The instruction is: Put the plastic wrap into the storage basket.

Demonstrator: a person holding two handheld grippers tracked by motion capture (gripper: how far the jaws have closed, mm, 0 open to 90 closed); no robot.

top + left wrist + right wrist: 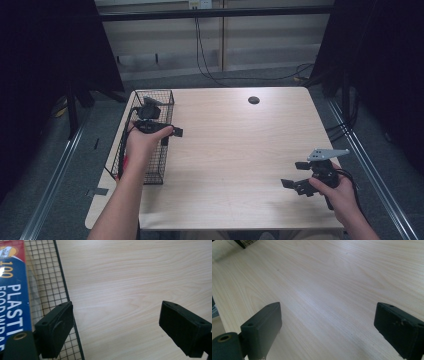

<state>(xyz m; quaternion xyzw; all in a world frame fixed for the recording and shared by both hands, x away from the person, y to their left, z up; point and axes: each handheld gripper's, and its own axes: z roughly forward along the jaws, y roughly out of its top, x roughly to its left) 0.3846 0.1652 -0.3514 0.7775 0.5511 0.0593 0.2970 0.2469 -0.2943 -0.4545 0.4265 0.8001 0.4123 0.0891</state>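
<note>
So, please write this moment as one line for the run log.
left gripper: open, nothing between jaws, at wire basket edge | food wrap box: in basket | right gripper: open, above bare table

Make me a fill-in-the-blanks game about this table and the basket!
1. The box of plastic food wrap lies inside the wire ____.
2. The left gripper has jaws that are ____, with nothing between them.
3. The right gripper hangs over the bare wooden ____.
4. The basket stands at the table's ____ edge in the high view.

Missing words: basket; open; table; left
</note>
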